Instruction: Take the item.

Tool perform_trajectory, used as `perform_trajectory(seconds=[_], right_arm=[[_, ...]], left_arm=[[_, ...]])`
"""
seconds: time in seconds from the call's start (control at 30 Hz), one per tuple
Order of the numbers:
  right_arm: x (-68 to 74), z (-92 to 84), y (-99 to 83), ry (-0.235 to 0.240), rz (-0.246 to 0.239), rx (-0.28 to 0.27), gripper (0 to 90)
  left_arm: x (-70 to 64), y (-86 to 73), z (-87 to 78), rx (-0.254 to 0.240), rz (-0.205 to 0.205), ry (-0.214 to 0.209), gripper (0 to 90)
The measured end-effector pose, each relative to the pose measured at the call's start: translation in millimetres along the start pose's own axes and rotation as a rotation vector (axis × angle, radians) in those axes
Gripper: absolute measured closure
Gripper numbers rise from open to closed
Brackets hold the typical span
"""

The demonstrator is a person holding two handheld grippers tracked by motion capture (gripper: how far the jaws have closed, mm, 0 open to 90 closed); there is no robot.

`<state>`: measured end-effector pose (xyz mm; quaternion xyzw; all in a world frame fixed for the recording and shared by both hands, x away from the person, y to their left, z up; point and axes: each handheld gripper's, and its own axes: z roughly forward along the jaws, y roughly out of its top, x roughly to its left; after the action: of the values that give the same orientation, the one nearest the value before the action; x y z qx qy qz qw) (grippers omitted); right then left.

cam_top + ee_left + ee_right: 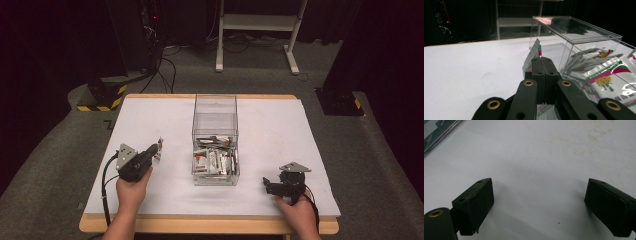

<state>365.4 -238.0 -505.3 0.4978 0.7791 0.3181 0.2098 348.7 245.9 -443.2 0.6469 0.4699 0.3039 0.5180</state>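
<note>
The packet (pixel 533 53) was clamped between the closed jaws of the left gripper (pixel 541 58), standing on edge and sticking up past the jaw tips; in the high view the same packet (pixel 158 150) was held just above the white table (pixel 270 125), left of the clear box (pixel 215 107) and apart from it. Its face was silver with a red and green stripe along one edge, and any print on it was turned away and could not be read. Much of the packet was hidden behind the black jaws, with a bit of its lower end showing beneath them.

The clear box held a heap of like packets (pixel 609 80) at its near end, white and silver with a red band and a drawing of yellow flowers; the writing on them was too small and blurred to make out. The far half of the box looked bare, and the box ran off the right edge of the left gripper view.

The right gripper (pixel 280 186) rested near the front right of the table, its jaws wide apart with nothing between them. In its own view the table surface carried faint yellowish stains (pixel 594 137), and a dark-edged corner, probably the box, was cut off at the upper left
</note>
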Motion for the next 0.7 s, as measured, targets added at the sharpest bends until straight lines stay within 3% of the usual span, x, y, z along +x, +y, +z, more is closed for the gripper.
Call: perform_trajectory(seconds=[0.1,0.5,0.7], right_arm=[[-0.6,-0.3,-0.1,0.005,0.003,-0.001,8.7],[-0.4,-0.3,0.0,0.007,0.009,0.000,8.6],[-0.5,-0.3,-0.1,0.008,0.010,0.000,8.5]], left_arm=[[5.4,2.0,6.0,0.008,-0.034,0.001,89.6],[28.7,11.9,29.8,0.072,-0.004,0.043,89.6],[39.8,7.9,41.1,0.110,-0.016,0.067,89.6]])
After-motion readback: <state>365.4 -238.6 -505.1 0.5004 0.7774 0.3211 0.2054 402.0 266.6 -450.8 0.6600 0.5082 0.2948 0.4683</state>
